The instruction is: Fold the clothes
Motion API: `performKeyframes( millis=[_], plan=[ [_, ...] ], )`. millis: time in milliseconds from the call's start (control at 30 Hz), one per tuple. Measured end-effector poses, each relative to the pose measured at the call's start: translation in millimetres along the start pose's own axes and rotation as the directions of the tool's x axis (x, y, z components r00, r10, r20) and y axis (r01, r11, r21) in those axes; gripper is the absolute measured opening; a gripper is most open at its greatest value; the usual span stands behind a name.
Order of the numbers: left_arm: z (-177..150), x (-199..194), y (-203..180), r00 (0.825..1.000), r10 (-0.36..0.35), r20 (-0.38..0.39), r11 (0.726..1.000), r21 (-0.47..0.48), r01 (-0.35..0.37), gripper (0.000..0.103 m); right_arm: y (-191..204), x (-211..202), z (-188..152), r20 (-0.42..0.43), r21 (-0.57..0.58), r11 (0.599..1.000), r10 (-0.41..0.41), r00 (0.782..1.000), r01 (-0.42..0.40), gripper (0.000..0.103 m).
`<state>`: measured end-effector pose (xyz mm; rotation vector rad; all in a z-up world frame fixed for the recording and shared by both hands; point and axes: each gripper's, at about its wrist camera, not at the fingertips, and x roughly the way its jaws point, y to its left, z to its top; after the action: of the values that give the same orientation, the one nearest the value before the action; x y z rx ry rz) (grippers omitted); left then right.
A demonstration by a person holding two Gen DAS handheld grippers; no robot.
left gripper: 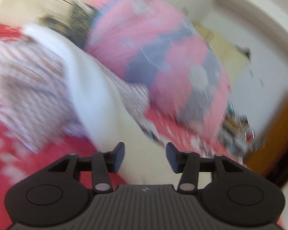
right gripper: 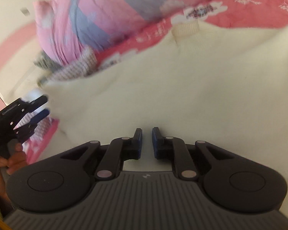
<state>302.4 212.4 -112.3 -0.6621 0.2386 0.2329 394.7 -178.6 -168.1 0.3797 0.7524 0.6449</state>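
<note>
A cream knitted garment [right gripper: 182,86] lies spread across the red flowered bedspread [right gripper: 259,9]; in the blurred left wrist view the cream garment [left gripper: 98,95] runs diagonally. A striped garment [left gripper: 25,76] lies beside it, and the striped garment [right gripper: 74,71] peeks out at the cream one's far edge. My right gripper [right gripper: 146,143] hovers low over the cream cloth, its jaws a narrow gap apart with nothing pinched. My left gripper [left gripper: 145,153] is open and empty above the cream cloth's edge. At the left of the right wrist view, a hand [right gripper: 11,161] holds the left gripper [right gripper: 41,106].
A bunched pink and blue quilt [left gripper: 153,38] sits on the bed behind the clothes; the same quilt [right gripper: 105,15] fills the upper left of the right wrist view. A pale wall [left gripper: 259,67], an orange wooden panel [left gripper: 274,134] and small clutter [left gripper: 238,130] lie beyond the bed.
</note>
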Motion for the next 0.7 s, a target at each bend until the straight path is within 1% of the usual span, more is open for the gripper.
performKeyframes(
  millis=[33,100,133,167,233,300,367,400,467,500,600,633,667,700],
  plan=[
    [10,-7,8,0.999,0.016,0.032,0.999,-0.035,-0.015,0.062,-4,-2,0,0.008,0.025,1.000,0.019,1.000,-0.019,0.010],
    [35,-18,18,0.995,0.060,0.076,0.996,-0.068,-0.054,0.064,-8,-2,-1,0.013,0.044,0.998,0.036,0.999,-0.037,0.010],
    [48,-24,23,0.992,0.082,0.098,0.994,-0.085,-0.073,0.068,-8,-2,-1,0.015,0.040,0.999,0.035,0.999,-0.036,0.010],
    [63,-27,26,0.989,0.102,0.109,0.993,-0.075,-0.095,0.074,-8,-2,-2,0.016,0.035,0.999,0.034,0.999,-0.034,0.010],
    [95,-26,32,0.974,0.194,0.117,0.980,-0.057,-0.189,0.076,-6,-1,-4,0.022,0.027,0.999,0.033,0.999,-0.033,0.010],
    [126,-21,41,0.944,0.311,0.108,0.950,-0.066,-0.305,0.076,-8,-2,-5,0.028,0.029,0.999,0.039,0.999,-0.040,0.010],
    [154,-12,54,0.922,0.373,0.106,0.928,-0.068,-0.367,0.076,-9,-2,-5,0.031,0.033,0.998,0.044,0.999,-0.045,0.010],
    [165,-4,61,0.910,0.405,0.089,0.914,-0.069,-0.400,0.076,-9,-3,-5,0.033,0.034,0.998,0.047,0.998,-0.048,0.010],
    [183,17,77,0.903,0.430,0.018,0.900,-0.087,-0.427,0.076,-10,-3,-6,0.035,0.039,0.998,0.053,0.998,-0.054,0.010],
    [185,25,84,0.904,0.426,-0.014,0.899,-0.106,-0.425,0.076,-11,-3,-6,0.036,0.043,0.997,0.056,0.998,-0.057,0.010],
    [191,47,103,0.905,0.411,-0.107,0.892,-0.161,-0.423,0.071,-13,-2,-6,0.039,0.052,0.996,0.065,0.997,-0.067,0.010],
    [194,54,110,0.904,0.405,-0.137,0.888,-0.179,-0.424,0.061,-13,-2,-6,0.040,0.054,0.996,0.067,0.997,-0.069,0.010],
    [192,60,116,0.894,0.420,-0.155,0.875,-0.192,-0.444,0.043,-14,-3,-7,0.041,0.055,0.996,0.069,0.997,-0.071,0.010],
    [190,63,120,0.886,0.431,-0.171,0.866,-0.198,-0.459,0.037,-14,-3,-7,0.042,0.056,0.996,0.071,0.997,-0.074,0.010]
  ],
)
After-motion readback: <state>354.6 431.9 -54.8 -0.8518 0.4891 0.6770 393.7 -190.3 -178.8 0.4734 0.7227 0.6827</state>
